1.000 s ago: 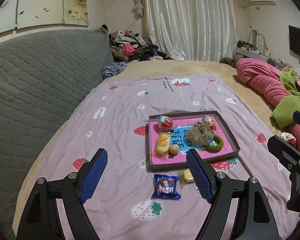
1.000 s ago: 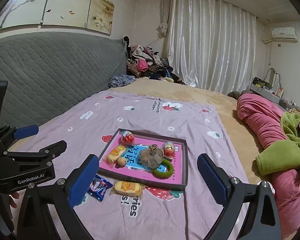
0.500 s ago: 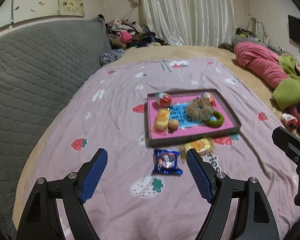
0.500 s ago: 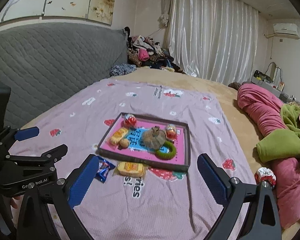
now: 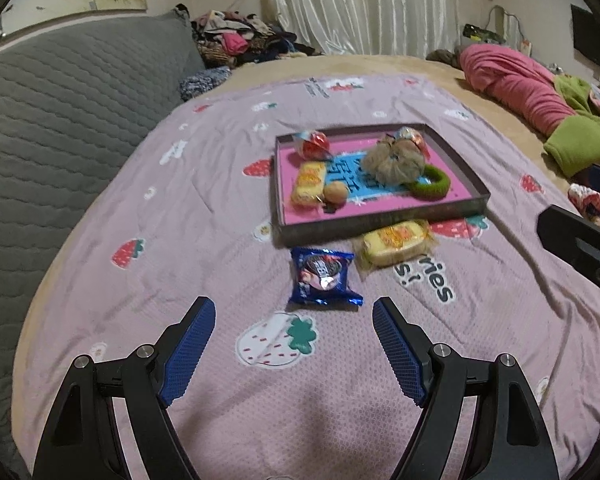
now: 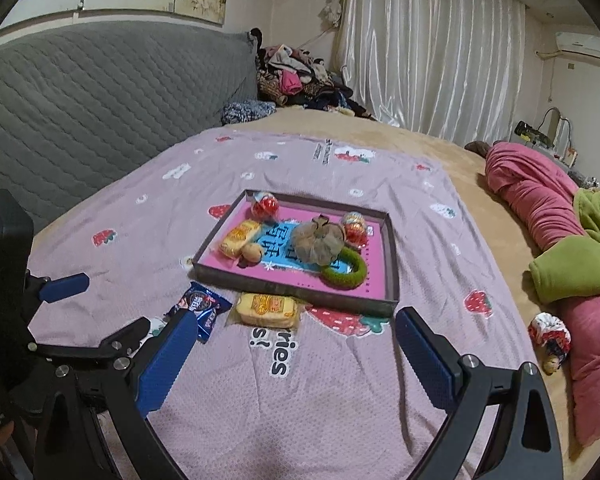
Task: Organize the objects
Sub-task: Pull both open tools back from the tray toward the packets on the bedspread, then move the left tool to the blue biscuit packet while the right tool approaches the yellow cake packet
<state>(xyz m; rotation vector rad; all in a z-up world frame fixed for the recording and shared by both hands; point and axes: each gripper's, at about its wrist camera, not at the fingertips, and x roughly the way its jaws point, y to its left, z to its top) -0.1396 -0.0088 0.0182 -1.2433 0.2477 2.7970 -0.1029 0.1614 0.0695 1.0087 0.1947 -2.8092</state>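
Tray [image 5: 384, 222], shallow, dark rim, pink floor, sits mid-bed on the lilac strawberry blanket [image 5: 220, 360], near rim facing both grippers. Open blanket all around it, widest on the near side and to the left toward the grey quilted headboard [image 5: 60, 120]; pink bedding roll [image 5: 512, 80] and green fleece [image 6: 572, 268] crowd the right edge. Outside the tray: two packets, blue snack packet [image 5: 324, 278] near the front-left corner, yellow cake packet [image 5: 396, 240] touching or just under the near rim. Inside the tray, six things: two red foil eggs [image 5: 315, 146] at the back corners, one yellow cake packet, one small round brown nut-like ball [image 5: 335, 192] beside it, one beige scrunchie [image 5: 396, 162] in the middle, one green scrunchie ring [image 5: 430, 184] at front right. Left gripper [image 5: 293, 314] fingers spread wide, empty, above the blanket just short of the blue packet. Right gripper [image 6: 294, 330] fingers spread wide, empty, in front of the near rim; left finger [image 6: 162, 364] overlaps the blue packet's edge in view.
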